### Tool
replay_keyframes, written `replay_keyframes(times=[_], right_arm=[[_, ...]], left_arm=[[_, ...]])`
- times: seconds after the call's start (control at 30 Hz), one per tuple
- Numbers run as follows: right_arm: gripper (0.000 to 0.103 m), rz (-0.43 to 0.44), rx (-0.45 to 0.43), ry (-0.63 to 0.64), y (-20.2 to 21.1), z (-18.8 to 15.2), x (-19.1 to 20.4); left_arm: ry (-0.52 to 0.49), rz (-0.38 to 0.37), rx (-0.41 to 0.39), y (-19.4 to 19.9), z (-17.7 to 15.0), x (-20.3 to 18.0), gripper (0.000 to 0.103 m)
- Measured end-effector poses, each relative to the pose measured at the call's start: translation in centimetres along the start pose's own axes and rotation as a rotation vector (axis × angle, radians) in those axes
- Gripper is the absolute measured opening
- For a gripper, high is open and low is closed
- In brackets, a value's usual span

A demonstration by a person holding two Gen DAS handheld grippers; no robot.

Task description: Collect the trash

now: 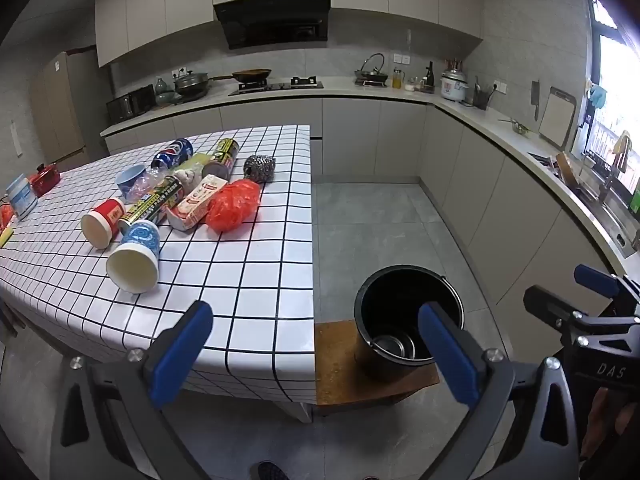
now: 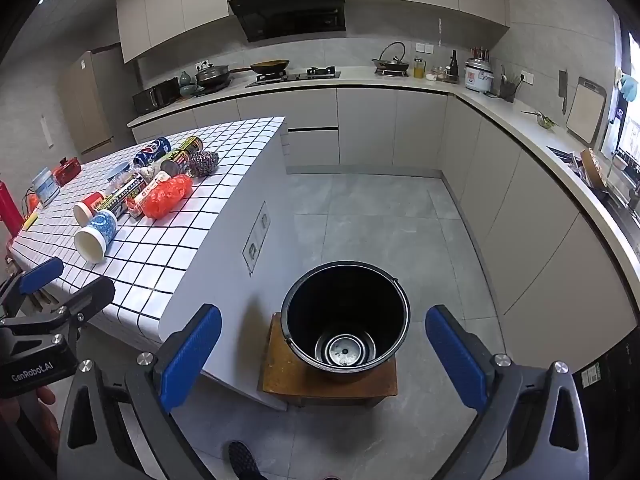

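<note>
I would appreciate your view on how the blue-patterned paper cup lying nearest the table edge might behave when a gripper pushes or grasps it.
The blue-patterned paper cup lies on its side on the tiled table, so a nudge would probably roll it in a curve. It looks empty, likely light. Its thin wall may crumple under a firm squeeze.

Soft daylight, window glare, fisheye-warped edges

Both the left gripper [image 1: 316, 354] and the right gripper [image 2: 324, 358] have dark grey frames, silver screws and ridged blue pads [image 2: 192, 356] (white lettering marks each housing). A dark shoe [image 2: 244, 462] shows below.
</note>
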State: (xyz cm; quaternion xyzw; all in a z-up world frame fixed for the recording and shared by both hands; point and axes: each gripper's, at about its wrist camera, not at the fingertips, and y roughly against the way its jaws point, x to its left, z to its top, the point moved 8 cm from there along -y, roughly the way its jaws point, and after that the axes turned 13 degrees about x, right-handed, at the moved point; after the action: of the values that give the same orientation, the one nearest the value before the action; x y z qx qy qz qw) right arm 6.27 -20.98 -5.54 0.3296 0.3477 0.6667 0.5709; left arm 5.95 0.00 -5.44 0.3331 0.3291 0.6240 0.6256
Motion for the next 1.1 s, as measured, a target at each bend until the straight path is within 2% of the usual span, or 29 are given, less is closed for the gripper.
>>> replay_keyframes(times=[0.3,1.1], right_arm=[[0.103,-0.003,-0.007,0.001,0.36,0.61,0.23],[0.103,0.000,-0.015,-0.004,0.38,0.57,-0.14]], left_arm=[[0.008,-0.008,-0.004,-0.42,0.87,-0.01,0.103],[0.004,-0.011,-0.018,0.33,0.19,-0.26,0.103]])
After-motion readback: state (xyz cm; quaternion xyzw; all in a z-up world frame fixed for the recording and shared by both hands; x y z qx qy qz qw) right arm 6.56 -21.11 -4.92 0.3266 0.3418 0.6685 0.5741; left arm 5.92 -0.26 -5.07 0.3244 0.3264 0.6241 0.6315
